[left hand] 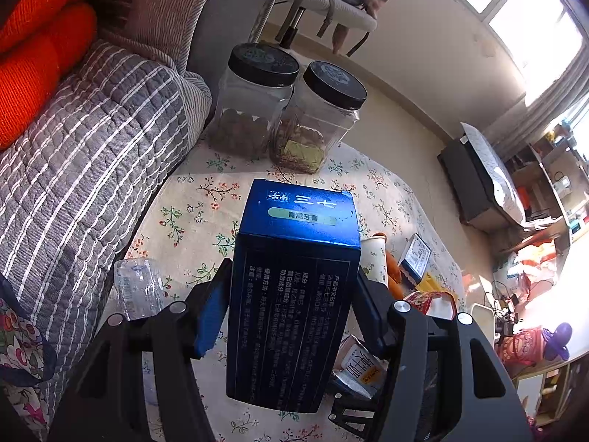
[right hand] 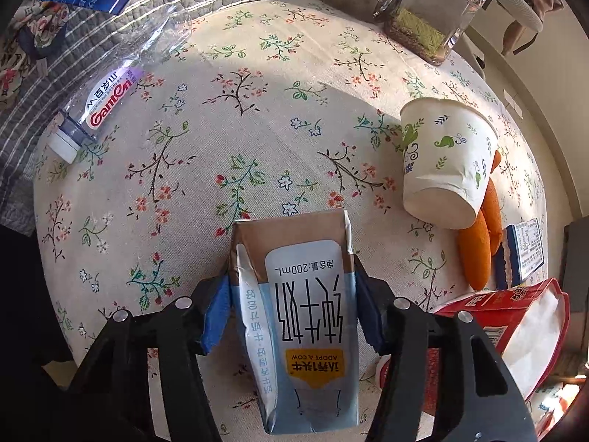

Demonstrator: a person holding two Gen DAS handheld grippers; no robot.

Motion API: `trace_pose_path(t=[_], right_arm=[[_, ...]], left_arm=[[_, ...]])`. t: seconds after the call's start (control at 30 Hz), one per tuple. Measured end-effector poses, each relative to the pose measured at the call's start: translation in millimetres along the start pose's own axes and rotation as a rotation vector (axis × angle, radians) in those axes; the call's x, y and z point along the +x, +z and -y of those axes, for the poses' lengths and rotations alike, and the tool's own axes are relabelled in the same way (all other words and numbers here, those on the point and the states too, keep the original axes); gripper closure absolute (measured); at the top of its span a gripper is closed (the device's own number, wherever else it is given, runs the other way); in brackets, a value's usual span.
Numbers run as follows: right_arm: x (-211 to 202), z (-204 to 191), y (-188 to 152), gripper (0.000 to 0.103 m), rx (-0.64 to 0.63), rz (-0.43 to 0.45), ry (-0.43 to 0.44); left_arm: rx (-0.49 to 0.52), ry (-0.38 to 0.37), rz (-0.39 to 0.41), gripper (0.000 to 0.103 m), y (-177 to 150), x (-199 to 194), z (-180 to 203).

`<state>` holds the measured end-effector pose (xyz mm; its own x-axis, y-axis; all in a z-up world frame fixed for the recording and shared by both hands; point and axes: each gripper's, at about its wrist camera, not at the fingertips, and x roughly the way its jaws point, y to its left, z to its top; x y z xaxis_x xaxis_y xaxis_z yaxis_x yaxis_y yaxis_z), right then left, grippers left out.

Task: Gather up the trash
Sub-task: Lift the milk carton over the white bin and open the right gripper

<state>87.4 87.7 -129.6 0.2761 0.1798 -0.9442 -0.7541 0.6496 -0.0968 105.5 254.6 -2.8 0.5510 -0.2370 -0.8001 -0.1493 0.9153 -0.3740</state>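
My left gripper [left hand: 294, 309] is clamped on a dark blue toothpaste box [left hand: 294, 287], both blue pads pressed to its long sides, and the box is held up off the table with its end face pointing toward the two jars. My right gripper [right hand: 291, 305] is closed on a milk carton [right hand: 305, 324] — the pads bite its side walls about midway along, and the carton's folded end points away from me over the cloth. I cannot tell whether the carton rests on the cloth or is held just above it.

The floral tablecloth [right hand: 206, 154] shows a wide bare patch ahead of the right gripper; that is the most open room I have. On its left edge a crushed clear water bottle [right hand: 110, 73] lies on its side, cap toward the table's rim, right against the grey striped quilt [left hand: 84, 140] of the sofa. To the right a paper cup [right hand: 447, 165] lies tipped over, touching some orange snack sticks [right hand: 478, 243], with a small blue packet [right hand: 522, 254] just beyond and a red box [right hand: 515, 328] near the right gripper's outer finger.

At the far edge two clear jars with black lids [left hand: 287, 110] stand side by side, touching, close to the sofa arm. In the left view the rounded table rim falls away to the right, with a dark cabinet [left hand: 471, 184] well apart from it.
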Motion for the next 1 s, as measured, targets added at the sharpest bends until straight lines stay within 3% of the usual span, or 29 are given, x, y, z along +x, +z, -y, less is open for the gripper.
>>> trace_pose_path(t=[0.17, 0.47, 1.0], right_arm=[[-37.4, 16.3, 21.1, 0.048, 0.093, 0.134, 0.005], [-107.5, 82.1, 39.4, 0.047, 0.362, 0.368, -0.036], [-187.4, 143.1, -34.1, 0.047, 0.532, 0.612, -0.262]], left_arm=[[-0.003, 0.019, 0.028, 0.043, 1.8, -1.9, 1.3], [-0.010, 0.085, 0.087, 0.043, 5.3, -2.5, 5.6], [0.119, 0.042, 0.323, 0.043, -7.5, -17.5, 103.8]])
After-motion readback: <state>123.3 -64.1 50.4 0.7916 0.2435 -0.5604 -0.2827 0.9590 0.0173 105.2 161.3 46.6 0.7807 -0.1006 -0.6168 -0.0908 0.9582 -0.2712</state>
